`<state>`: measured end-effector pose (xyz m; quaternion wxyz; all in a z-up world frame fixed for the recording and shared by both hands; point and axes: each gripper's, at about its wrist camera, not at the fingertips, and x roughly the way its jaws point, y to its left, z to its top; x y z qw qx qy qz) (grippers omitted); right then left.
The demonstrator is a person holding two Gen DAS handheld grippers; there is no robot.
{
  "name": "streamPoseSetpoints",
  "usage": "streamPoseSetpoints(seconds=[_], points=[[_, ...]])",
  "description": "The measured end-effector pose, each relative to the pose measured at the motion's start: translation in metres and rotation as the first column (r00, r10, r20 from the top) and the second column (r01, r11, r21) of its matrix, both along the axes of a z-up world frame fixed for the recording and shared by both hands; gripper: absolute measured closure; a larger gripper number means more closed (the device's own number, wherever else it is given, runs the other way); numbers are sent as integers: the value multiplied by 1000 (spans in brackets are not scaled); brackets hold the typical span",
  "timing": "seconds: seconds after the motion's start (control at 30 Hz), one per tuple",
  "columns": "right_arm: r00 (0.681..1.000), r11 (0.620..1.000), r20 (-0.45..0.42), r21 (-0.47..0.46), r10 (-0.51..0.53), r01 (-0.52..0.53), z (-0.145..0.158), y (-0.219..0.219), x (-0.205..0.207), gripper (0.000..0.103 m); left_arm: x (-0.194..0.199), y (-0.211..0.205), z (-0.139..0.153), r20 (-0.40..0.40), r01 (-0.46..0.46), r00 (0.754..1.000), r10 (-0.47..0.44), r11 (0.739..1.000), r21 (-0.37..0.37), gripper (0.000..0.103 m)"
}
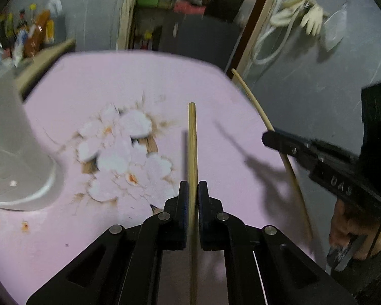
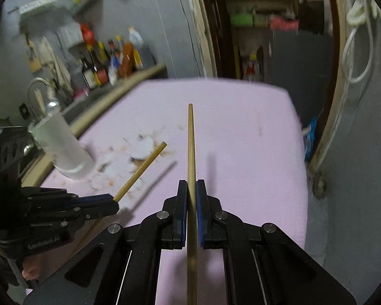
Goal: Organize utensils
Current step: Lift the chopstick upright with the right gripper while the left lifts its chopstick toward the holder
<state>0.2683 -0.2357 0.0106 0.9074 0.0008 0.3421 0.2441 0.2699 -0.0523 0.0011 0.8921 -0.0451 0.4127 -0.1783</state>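
Chopstick [image 1: 192, 137] clamped in left claw [image 1: 192, 190], another chopstick [image 2: 190, 139] in right claw [image 2: 190, 190]

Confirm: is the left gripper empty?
No, the left gripper has its fingers closed on a wooden chopstick.

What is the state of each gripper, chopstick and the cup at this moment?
left gripper: shut on a chopstick.
left chopstick: clamped between the pads, lifted off the table, tip pointing forward.
right gripper: shut on a chopstick.
right chopstick: clamped between the pads, held above the table.
white cup: upright on the pink floral tablecloth, no chopstick visible in it.
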Motion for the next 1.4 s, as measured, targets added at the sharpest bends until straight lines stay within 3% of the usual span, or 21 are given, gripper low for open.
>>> streamPoseSetpoints(seconds=[0.1,0.2,0.33,0.53,0.93,1.17,1.4], points=[[996,999,90,44,-10,6,13,7,-14,98,-18,7,16,142,-25,990,27,1000,-13,99],[980,994,194,107,-37,17,27,16,-29,98,-34,8,32,267,-45,962,55,998,-42,99],[942,989,329,149,-69,21,43,29,-45,98,-52,16,54,418,-70,903,97,994,-80,99],[872,978,483,208,-77,-29,69,51,-58,98,-76,48,80,546,-120,818,183,981,-150,98],[795,922,603,339,-62,-185,102,121,-42,98,-75,159,125,632,-266,677,377,926,-267,98],[770,868,635,414,-59,-275,107,164,-23,98,-58,223,133,662,-386,559,500,863,-326,98],[764,846,641,445,-73,-293,97,187,1,98,-37,270,120,631,-435,497,596,800,-413,98]])
